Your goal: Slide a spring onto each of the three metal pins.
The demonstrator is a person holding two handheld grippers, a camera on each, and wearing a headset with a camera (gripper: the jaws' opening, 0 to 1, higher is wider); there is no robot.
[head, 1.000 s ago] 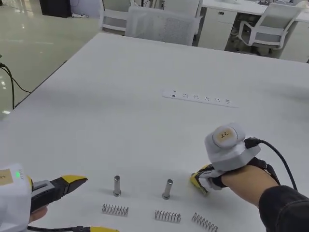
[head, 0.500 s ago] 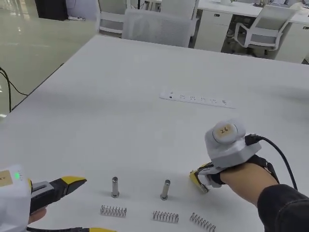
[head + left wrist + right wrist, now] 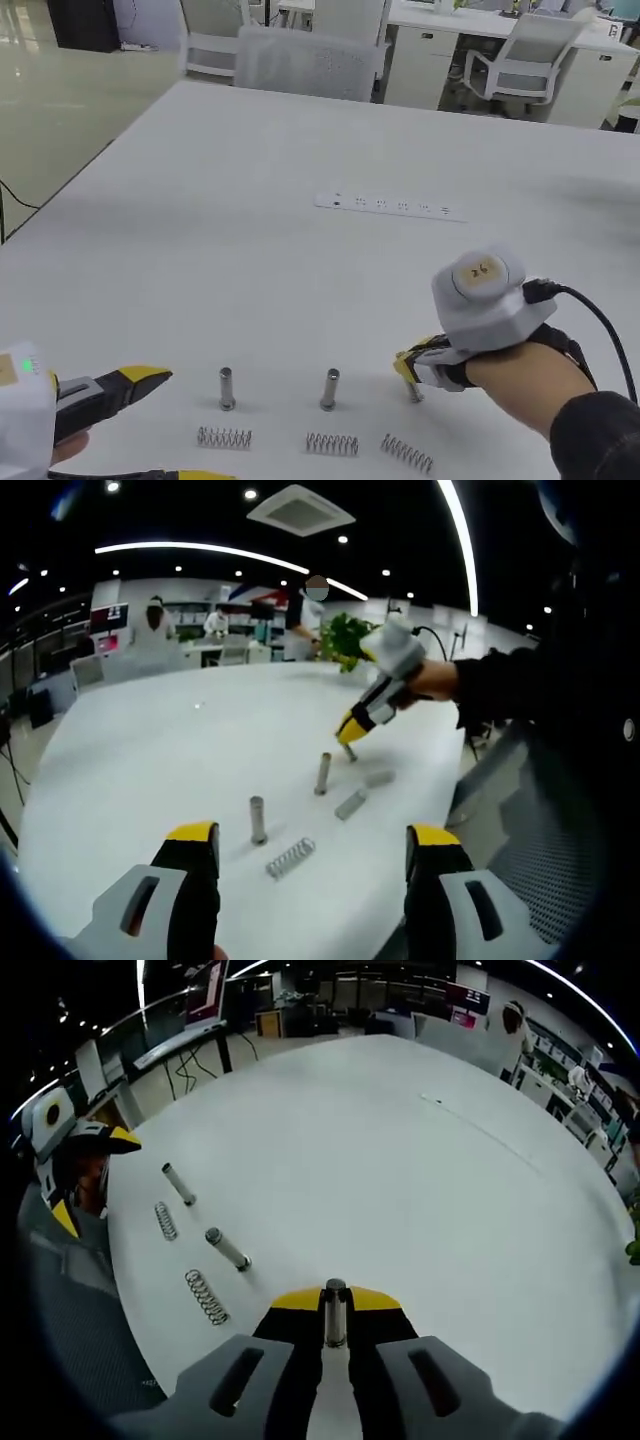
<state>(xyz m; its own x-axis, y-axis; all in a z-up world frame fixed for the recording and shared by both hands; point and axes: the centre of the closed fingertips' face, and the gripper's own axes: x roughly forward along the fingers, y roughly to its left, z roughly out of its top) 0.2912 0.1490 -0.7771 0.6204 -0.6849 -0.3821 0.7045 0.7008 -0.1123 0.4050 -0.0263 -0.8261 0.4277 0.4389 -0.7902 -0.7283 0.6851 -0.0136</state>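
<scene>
Two steel pins (image 3: 226, 388) (image 3: 330, 390) stand upright on the white table (image 3: 300, 270), and a third pin (image 3: 415, 392) stands to their right. My right gripper (image 3: 415, 372) is shut on that third pin (image 3: 335, 1325), which shows upright between its yellow tips. Three springs (image 3: 224, 437) (image 3: 331, 443) (image 3: 407, 453) lie flat in a row just in front of the pins. My left gripper (image 3: 175, 427) hovers open at the near left, level with the first pin (image 3: 258, 820) and the nearest spring (image 3: 290, 857), holding nothing.
A white power strip (image 3: 390, 207) lies across the middle of the table. Office chairs (image 3: 300, 62) stand along the far edge. The right gripper's black cable (image 3: 600, 330) trails off to the right. People sit at desks in the background.
The head camera has tilted, shifting the whole scene. The right gripper stays shut on the third pin, a little further right of the middle pin. The left gripper stays open.
</scene>
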